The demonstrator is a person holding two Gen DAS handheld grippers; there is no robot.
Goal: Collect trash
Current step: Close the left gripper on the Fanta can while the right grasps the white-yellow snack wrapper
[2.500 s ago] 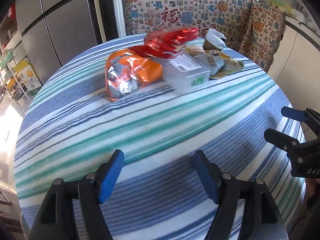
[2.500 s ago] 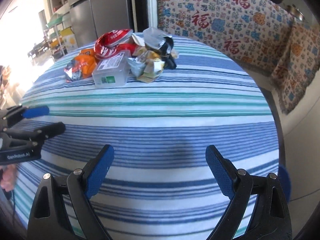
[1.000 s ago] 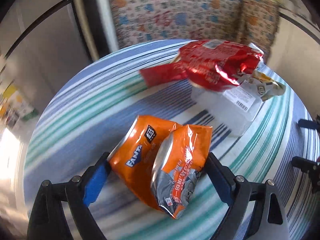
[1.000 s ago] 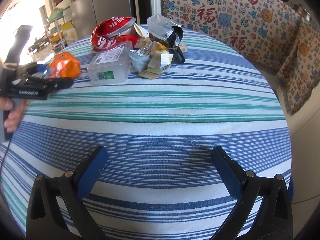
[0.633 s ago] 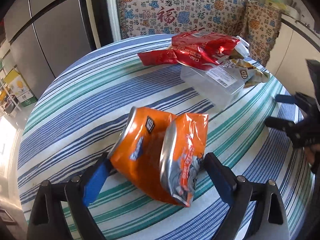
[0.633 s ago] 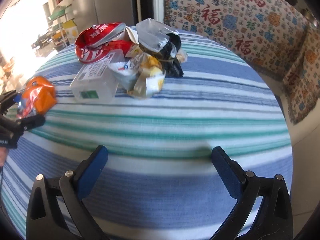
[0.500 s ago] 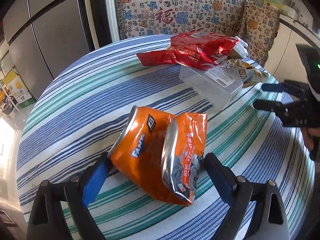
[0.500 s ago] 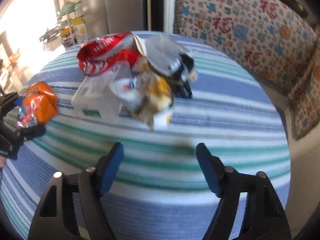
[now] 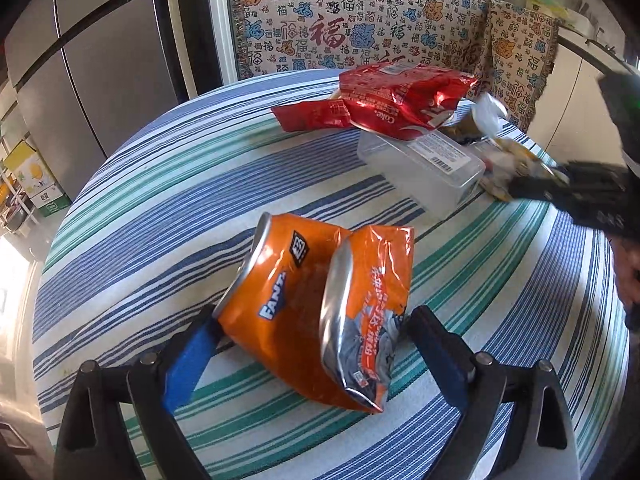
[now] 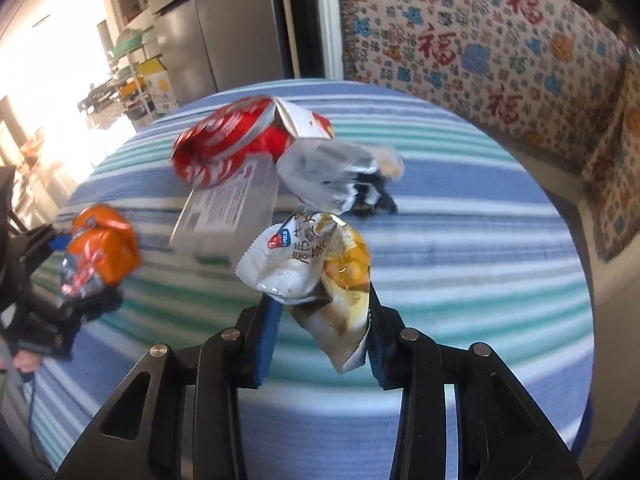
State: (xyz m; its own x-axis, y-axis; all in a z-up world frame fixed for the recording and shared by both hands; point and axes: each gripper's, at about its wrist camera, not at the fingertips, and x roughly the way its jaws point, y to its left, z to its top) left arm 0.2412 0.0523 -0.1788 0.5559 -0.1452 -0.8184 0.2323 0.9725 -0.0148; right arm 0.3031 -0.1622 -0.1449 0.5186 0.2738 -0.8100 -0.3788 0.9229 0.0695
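two grippers: both were over the striped table (image 9: 168,184), each with a piece of trash between its blue pads
left gripper (image 9: 308,344): its jaws stood wide and pressed on the two sides of the crushed orange can (image 9: 304,304), which filled the gap between them
orange can: crumpled and folded, silver rims showing, at the near side of the table from the clear plastic box (image 9: 424,168), well apart from it; whether it rested on the cloth could not be told
right gripper (image 10: 320,332): its jaws were closing, with the white and yellow wrapper (image 10: 316,272) between them; the pads looked to be touching its lower folds
white and yellow wrapper: crumpled, printed with blue and black characters, it stood up out of the jaws just in front of the clear plastic box
clear plastic box: lay on the table with a barcode label on its top
red can (image 9: 404,100): crushed, resting against the far edge of the clear plastic box
red wrapper (image 9: 312,114): flat on the cloth, just beside the red can and behind the clear plastic box
grey and black wrapper (image 10: 340,180): crumpled, just to the right of the clear plastic box in the right wrist view
patterned cloth (image 9: 360,24): hung behind the table, beyond the clear plastic box
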